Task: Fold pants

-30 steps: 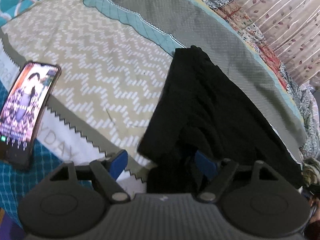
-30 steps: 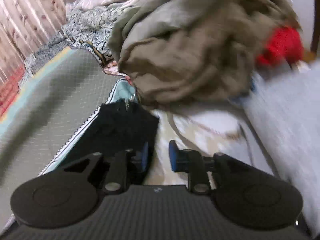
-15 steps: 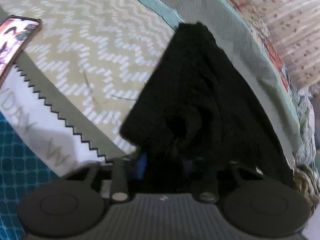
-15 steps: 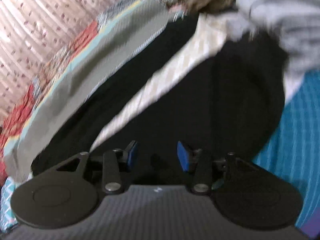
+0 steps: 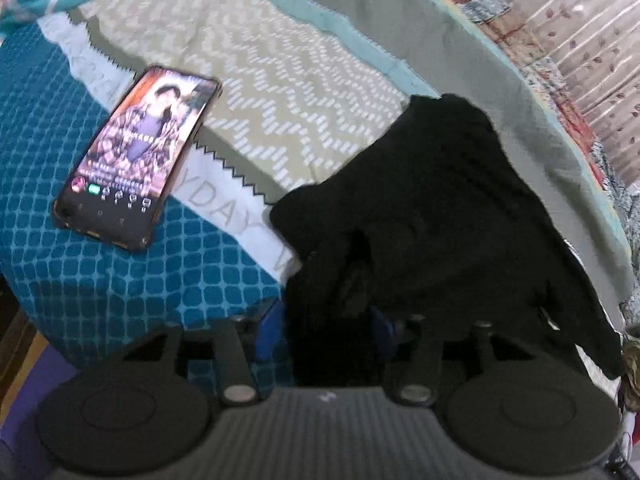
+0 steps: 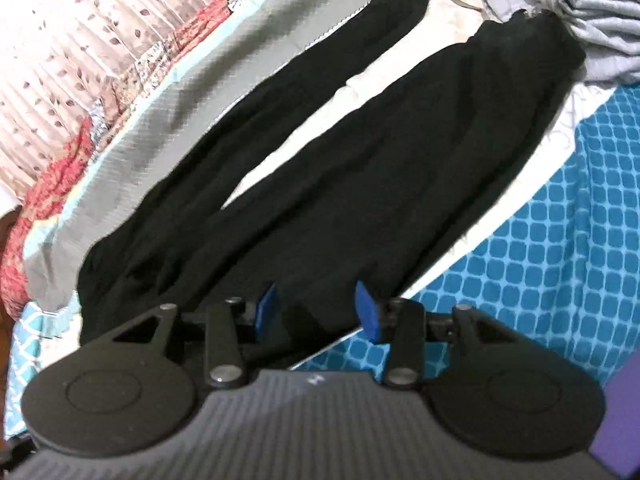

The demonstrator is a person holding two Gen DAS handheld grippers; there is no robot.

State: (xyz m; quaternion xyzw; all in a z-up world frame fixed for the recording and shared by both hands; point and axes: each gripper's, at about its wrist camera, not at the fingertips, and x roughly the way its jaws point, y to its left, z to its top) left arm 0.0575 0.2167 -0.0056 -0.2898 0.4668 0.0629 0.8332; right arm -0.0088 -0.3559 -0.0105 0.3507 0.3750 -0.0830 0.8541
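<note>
Your pants (image 6: pixel 360 152) lay on the bed (image 5: pixel 120 280), legs apart, stretching away toward a clothes pile (image 6: pixel 580 12). The phone (image 5: pixel 136 156) lay on the bed left of the pants.

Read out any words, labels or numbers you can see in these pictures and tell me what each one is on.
"YDAY": grey capitals on the white zigzag-edged band of the bedspread, cut off at both ends; more faint letters further along are unreadable.
Smartphone with lit screen: caption text and icons too small and blurred to read.
Black pants, both hand-held grippers: no readable text.
</note>
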